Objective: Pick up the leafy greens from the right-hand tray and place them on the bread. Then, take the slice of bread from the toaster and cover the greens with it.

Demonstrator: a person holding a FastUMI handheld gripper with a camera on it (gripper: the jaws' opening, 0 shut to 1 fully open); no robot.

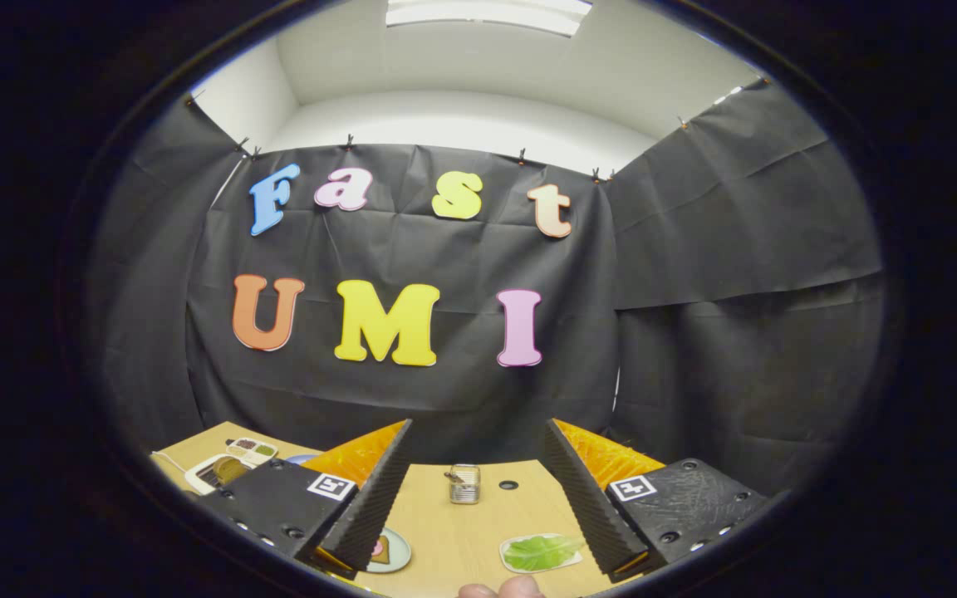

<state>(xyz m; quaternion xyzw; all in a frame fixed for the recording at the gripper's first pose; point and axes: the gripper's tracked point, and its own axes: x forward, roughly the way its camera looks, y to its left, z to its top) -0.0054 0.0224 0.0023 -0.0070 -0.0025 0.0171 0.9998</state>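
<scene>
While spread wide, claw above leafy greens, nothing gripped.

Lying across the scene: a light wooden table with a small dark round hole near its far edge. Sitting at the far left corner: a white compartment tray holding dark and green items, touching a second white tray with round brownish contents.
</scene>
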